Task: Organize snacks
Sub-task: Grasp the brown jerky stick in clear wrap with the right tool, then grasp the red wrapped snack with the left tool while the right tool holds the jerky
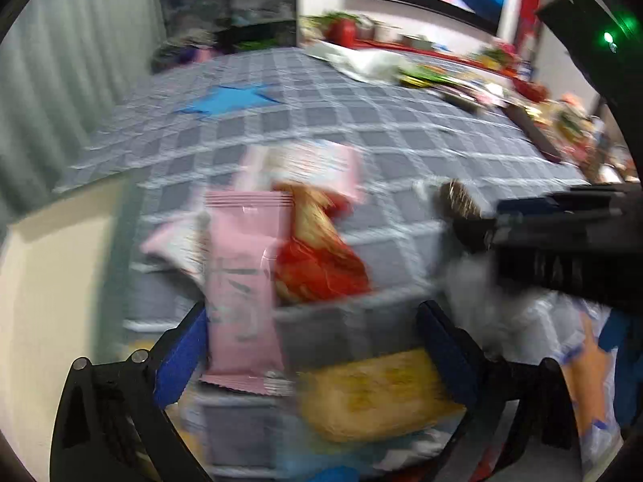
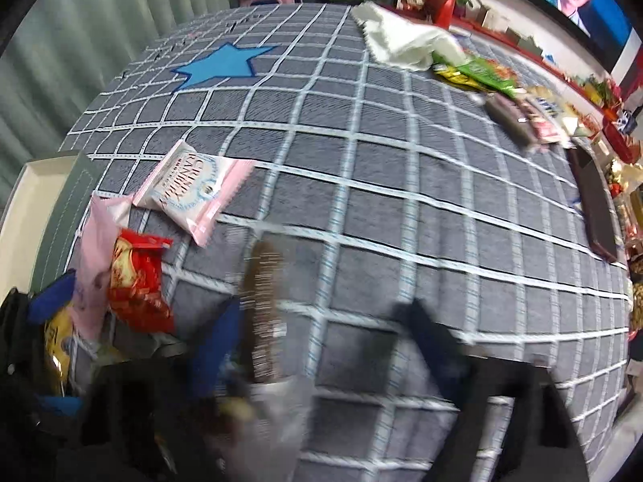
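Snack packets lie on a grey checked cloth (image 2: 402, 209). In the left wrist view my left gripper (image 1: 313, 345) is open, its blue fingers (image 1: 181, 361) either side of a long pink packet (image 1: 241, 293) and a yellow packet (image 1: 373, 393). A red packet (image 1: 321, 265) and a pink-and-white packet (image 1: 309, 168) lie just beyond. My right gripper (image 2: 321, 341) is open, with a brown bar (image 2: 261, 313) beside its left finger; whether it touches is blurred. The pink-and-white packet (image 2: 193, 188) and the red packet (image 2: 136, 285) also show in the right wrist view.
A blue star (image 2: 221, 64) marks the cloth at the far left. A white cloth (image 2: 402, 40), green packets (image 2: 482, 72) and several bars (image 2: 518, 116) lie at the far right. A dark flat box (image 2: 594, 209) sits by the right edge. A cream tray (image 2: 32, 188) is at the left.
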A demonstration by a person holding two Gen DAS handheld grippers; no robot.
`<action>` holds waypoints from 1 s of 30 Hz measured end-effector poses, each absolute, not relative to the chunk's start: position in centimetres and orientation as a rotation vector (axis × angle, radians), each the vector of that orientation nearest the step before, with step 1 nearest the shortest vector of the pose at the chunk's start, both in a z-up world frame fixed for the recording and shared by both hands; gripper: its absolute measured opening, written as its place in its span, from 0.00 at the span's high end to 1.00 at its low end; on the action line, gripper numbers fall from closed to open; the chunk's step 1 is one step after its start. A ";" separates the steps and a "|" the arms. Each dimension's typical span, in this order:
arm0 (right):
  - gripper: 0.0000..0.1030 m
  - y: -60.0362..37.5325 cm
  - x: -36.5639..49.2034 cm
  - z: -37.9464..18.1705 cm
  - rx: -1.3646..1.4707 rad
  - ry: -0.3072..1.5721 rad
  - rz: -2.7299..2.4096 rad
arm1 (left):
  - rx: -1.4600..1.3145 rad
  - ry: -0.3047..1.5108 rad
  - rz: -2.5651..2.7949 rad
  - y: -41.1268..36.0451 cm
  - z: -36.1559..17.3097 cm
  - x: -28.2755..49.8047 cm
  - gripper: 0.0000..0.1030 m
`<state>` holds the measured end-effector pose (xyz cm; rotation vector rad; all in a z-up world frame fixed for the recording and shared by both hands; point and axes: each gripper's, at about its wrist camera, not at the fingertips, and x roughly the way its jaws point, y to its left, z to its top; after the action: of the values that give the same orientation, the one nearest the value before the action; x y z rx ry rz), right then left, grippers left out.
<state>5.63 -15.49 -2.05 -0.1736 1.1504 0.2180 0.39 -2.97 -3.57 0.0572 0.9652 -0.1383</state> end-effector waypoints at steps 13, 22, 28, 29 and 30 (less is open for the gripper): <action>0.06 -27.0 1.5 -1.8 -0.002 1.200 0.131 | -0.110 0.946 -0.094 -1.6 -0.5 -0.8 0.03; 0.06 -27.0 1.9 -1.7 0.042 1.196 0.079 | -0.042 1.030 -0.056 -8.4 0.3 2.2 0.02; 0.49 -25.6 1.6 -1.4 -0.089 1.140 0.106 | -0.058 1.085 -0.033 -9.8 -1.7 4.5 0.02; 0.64 -25.8 1.5 -1.3 -0.087 1.138 0.106 | -0.051 1.095 -0.028 -9.9 -2.0 4.8 0.02; 0.66 -26.2 1.5 -1.2 -0.079 1.138 0.106 | -0.038 1.108 -0.018 -10.0 -2.6 5.0 0.02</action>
<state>1.51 -26.19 -1.17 -0.0787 1.1381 0.1055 5.00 -10.04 -2.58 -0.0383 1.1077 -0.0181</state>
